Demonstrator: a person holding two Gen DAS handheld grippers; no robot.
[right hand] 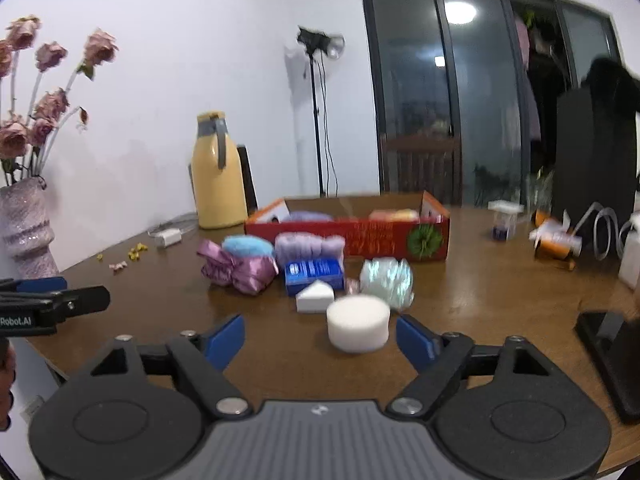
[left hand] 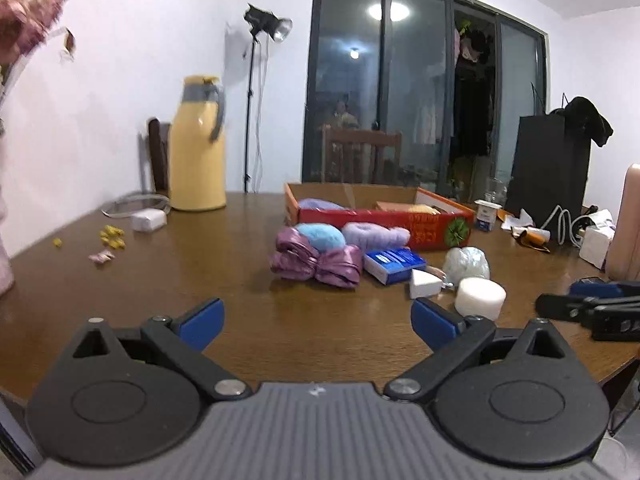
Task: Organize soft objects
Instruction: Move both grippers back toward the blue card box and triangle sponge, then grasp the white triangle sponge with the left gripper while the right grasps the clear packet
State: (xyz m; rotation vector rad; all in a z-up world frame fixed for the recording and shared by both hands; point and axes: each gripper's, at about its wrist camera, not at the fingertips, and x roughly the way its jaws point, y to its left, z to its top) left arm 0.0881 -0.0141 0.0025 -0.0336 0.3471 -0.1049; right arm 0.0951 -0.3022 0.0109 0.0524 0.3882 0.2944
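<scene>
Home living or dining room. Brown wooden surface (left hand: 240,280) against white wall. Yellow thermos jug (left hand: 198,144) and vase of dried pink roses (right hand: 26,228) on it. Wooden chair (left hand: 360,156) behind. Dark sliding glass doors (left hand: 420,80), clothes hanging beyond them (left hand: 472,48). Studio light on stand (left hand: 266,26) in corner.

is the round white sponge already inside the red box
No, the round white sponge sits on the table, in front of the red box.
</scene>
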